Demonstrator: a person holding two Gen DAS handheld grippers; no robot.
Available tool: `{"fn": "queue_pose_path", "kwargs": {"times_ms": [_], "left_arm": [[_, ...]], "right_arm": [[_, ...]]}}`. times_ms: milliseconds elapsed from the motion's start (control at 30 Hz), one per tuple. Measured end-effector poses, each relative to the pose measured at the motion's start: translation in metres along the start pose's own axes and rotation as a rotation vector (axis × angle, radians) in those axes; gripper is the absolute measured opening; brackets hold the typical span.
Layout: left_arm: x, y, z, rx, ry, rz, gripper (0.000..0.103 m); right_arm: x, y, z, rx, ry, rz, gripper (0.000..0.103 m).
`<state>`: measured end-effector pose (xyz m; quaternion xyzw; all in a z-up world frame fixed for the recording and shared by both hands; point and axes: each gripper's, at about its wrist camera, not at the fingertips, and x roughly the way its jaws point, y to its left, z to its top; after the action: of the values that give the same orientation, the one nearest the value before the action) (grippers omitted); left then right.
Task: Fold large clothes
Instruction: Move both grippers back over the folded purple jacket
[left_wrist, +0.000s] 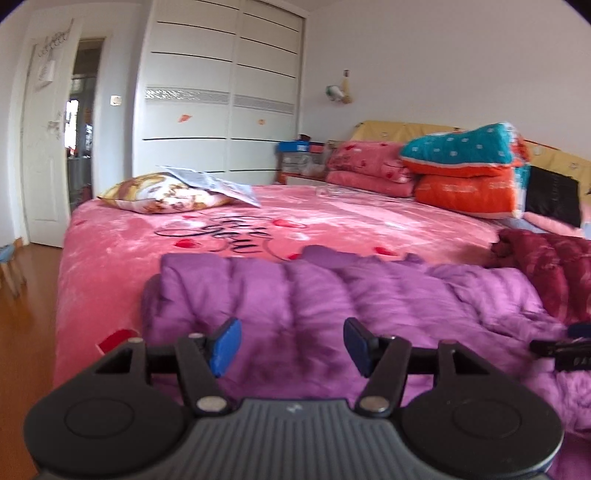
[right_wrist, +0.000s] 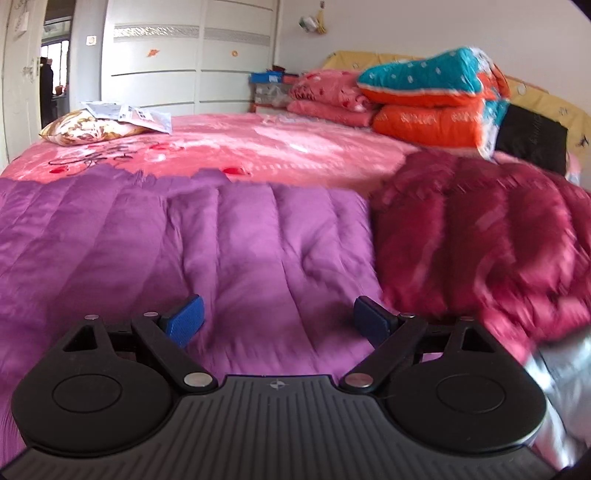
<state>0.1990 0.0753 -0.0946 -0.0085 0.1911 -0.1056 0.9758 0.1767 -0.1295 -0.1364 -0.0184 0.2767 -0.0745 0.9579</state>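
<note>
A purple quilted down jacket (left_wrist: 332, 295) lies spread across the near side of the pink bed (left_wrist: 184, 240); it also fills the right wrist view (right_wrist: 184, 240). A dark red puffy jacket (right_wrist: 480, 229) lies bunched at its right, seen at the right edge from the left wrist (left_wrist: 546, 266). My left gripper (left_wrist: 291, 345) hovers over the purple jacket's near edge, its blue pads apart with nothing between them. My right gripper (right_wrist: 277, 321) is open wide over the purple jacket, just left of the red one. Part of the right gripper (left_wrist: 561, 350) shows at the left wrist view's right edge.
A floral pillow (left_wrist: 166, 195) with papers on it lies at the bed's far left. Folded pink, orange and teal quilts (left_wrist: 461, 173) are stacked at the headboard. A white wardrobe (left_wrist: 221, 92), an open door (left_wrist: 48, 147) and wood floor (left_wrist: 26, 332) lie to the left.
</note>
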Motion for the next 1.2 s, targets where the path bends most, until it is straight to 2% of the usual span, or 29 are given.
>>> {"fn": "queue_pose_path", "kwargs": {"times_ms": [100,333,600,800,1033,1200], "left_arm": [[-0.018,-0.017,-0.004,0.0,0.029,-0.036,0.064],[-0.061,-0.049,-0.036,0.088,0.15,-0.088,0.069],[-0.108,-0.072,-0.071,0.122,0.273,-0.123,0.069],[-0.145,-0.094,-0.091,0.2,0.292,-0.145,0.073],[-0.18,-0.109,-0.107,0.246,0.324,-0.191,0.077],[-0.2,-0.108,-0.111,0.229,0.339,-0.21,0.078]], "right_arm": [[-0.021,-0.01,-0.019,0.023,0.027,-0.005,0.103],[-0.056,-0.035,-0.065,0.056,0.119,-0.053,0.103],[-0.101,-0.052,-0.097,0.047,0.179,-0.034,0.103],[-0.136,-0.055,-0.112,0.013,0.225,0.0,0.103],[-0.166,-0.061,-0.125,-0.027,0.312,0.069,0.103],[-0.188,-0.07,-0.132,-0.004,0.371,0.126,0.103]]}}
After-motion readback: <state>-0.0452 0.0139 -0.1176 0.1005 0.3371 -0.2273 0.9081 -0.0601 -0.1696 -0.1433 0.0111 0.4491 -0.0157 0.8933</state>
